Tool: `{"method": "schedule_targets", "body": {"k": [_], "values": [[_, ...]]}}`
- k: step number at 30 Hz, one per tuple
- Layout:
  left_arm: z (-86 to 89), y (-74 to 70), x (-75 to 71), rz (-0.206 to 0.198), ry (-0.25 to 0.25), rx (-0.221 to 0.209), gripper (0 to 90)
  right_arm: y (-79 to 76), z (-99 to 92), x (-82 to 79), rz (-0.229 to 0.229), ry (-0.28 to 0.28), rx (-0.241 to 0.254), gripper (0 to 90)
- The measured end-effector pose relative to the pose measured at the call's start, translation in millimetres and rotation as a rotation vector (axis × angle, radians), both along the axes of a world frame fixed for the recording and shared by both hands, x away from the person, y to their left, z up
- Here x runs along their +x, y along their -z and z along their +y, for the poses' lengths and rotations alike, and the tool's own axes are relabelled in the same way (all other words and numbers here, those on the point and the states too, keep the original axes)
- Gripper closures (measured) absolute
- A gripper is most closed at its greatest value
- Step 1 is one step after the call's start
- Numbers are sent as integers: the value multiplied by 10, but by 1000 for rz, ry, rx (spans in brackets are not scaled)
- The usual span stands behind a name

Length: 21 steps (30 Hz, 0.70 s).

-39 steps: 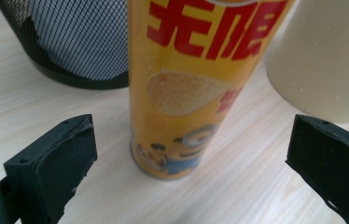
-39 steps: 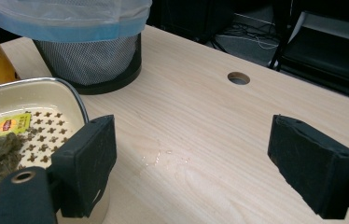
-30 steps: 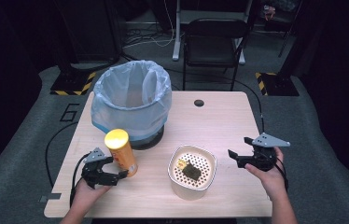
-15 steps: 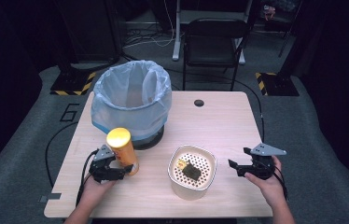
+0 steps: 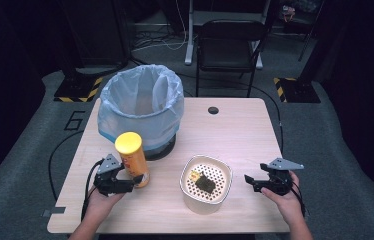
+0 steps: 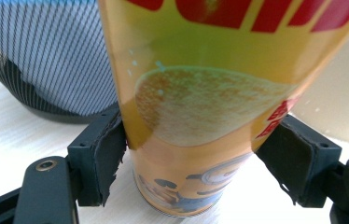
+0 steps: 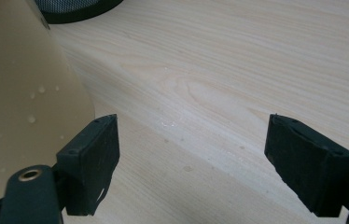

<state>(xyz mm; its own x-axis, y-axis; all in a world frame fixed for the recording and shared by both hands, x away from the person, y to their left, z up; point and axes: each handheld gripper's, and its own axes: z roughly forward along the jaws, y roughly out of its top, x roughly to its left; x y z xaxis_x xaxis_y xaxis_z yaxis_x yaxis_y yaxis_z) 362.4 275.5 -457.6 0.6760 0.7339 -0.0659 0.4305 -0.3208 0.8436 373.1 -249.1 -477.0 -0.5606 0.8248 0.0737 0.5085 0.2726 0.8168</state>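
Left gripper [image 5: 136, 179] clamps a tall yellow chip can [image 5: 132, 159] low; right gripper [image 5: 253, 180] sits open beside a perforated bowl [image 5: 206, 184]. Gripped low, the can may tip.

A high camera looks forward and down over the whole worktop [image 5: 235, 130], while each claw's camera sits low and close beside the cream bowl [image 5: 206, 183], both sharing that worktop surface.

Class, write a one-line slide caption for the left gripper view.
Left gripper's fingers clamp a yellow snack canister standing on the table, beside a mesh bin.
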Motion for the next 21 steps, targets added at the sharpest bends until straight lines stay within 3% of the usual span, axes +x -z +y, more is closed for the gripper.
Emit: {"method": "schedule_targets", "body": {"k": [6,11,21], "values": [[-44,-268,-46,-10,12,-11,243,54,-17,6,18,11,-11,175],[-61,-609,-61,-10,25,-23,243,104,-59,15,47,25,-28,175],[-75,-1215,-51,-4,49,-20,243,166,-80,25,50,36,-28,188]]}}
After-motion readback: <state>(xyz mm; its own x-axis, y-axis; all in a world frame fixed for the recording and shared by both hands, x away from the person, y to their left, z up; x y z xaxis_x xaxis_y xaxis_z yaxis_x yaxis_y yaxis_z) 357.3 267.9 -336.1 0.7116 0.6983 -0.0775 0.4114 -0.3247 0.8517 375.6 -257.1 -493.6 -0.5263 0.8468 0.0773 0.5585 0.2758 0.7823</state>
